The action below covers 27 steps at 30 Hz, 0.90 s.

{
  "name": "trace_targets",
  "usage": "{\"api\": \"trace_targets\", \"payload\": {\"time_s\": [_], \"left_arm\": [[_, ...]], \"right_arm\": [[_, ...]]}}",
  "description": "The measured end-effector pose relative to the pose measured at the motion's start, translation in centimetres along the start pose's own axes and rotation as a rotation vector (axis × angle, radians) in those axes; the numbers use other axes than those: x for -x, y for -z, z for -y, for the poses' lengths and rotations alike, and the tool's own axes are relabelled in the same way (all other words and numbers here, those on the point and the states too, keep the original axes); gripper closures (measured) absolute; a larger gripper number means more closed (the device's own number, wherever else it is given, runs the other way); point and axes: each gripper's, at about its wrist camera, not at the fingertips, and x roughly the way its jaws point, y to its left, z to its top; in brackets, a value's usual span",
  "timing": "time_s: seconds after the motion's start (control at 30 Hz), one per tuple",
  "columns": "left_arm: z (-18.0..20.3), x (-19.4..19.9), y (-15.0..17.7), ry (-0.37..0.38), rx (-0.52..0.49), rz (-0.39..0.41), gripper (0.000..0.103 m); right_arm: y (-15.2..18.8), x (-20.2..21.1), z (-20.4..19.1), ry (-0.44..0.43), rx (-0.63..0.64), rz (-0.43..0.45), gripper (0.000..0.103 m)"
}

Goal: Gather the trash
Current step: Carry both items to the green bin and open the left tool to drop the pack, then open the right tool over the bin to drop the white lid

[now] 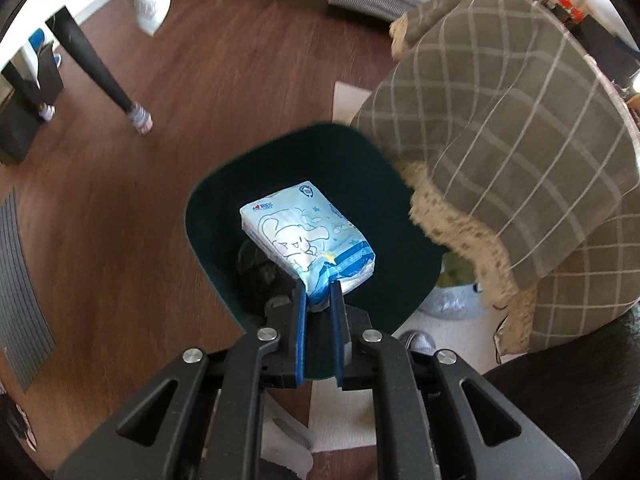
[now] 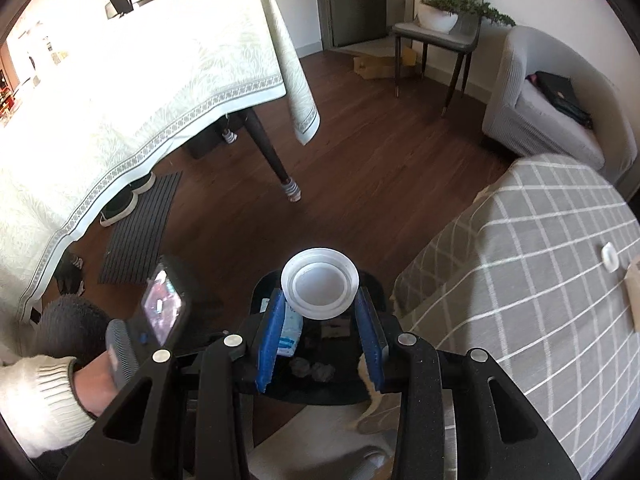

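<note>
**Tissue pack and plastic lid held over the dark bin**

The wood floor takes up most of both views. In the right wrist view a dining table under a pale patterned tablecloth fills the left side, and a table covered with a grey checked cloth fills the lower right; the same checked cloth, with a fringed edge, hangs along the right of the left wrist view. A grey armchair stands at the far right with a black bag on its seat, and a chair beside it carries a white bowl of greenery. A striped mat lies on the floor by the dining table.

The dark green bin sits on the floor just beside the checked cloth, directly ahead of both grippers. Crumpled dark scraps lie at its bottom.

The left gripper is clamped on one end of a light blue tissue pack printed with a cartoon animal, and the pack hangs over the bin's opening. The right gripper pinches a white round plastic lid by its rim between the blue pads, also above the bin. Another small white lid rests on the checked cloth, well apart from the grippers
</note>
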Motion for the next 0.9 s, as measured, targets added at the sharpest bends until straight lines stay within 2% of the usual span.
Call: {"api": "trace_targets", "payload": {"time_s": [0.2,0.37,0.5,0.9], "left_arm": [[-0.9,-1.5,0.4,-0.017,0.011,-0.032,0.089],[-0.5,-1.0,0.3,-0.005,0.002,-0.011,0.087],[-0.1,1.1,0.2,-0.004,0.001,0.058,0.069],[0.4,9.4,-0.3,-0.056,-0.038,0.261,0.041]], "right_arm": [[1.2,-1.4,-0.7,0.003,-0.012,-0.044,0.066],[2.0,-2.3,-0.9,0.011,-0.014,-0.069,0.066],[2.4,-3.0,-1.1,0.007,-0.021,-0.085,0.066],[3.1,-3.9,-1.6,0.005,-0.026,-0.102,0.067]]}}
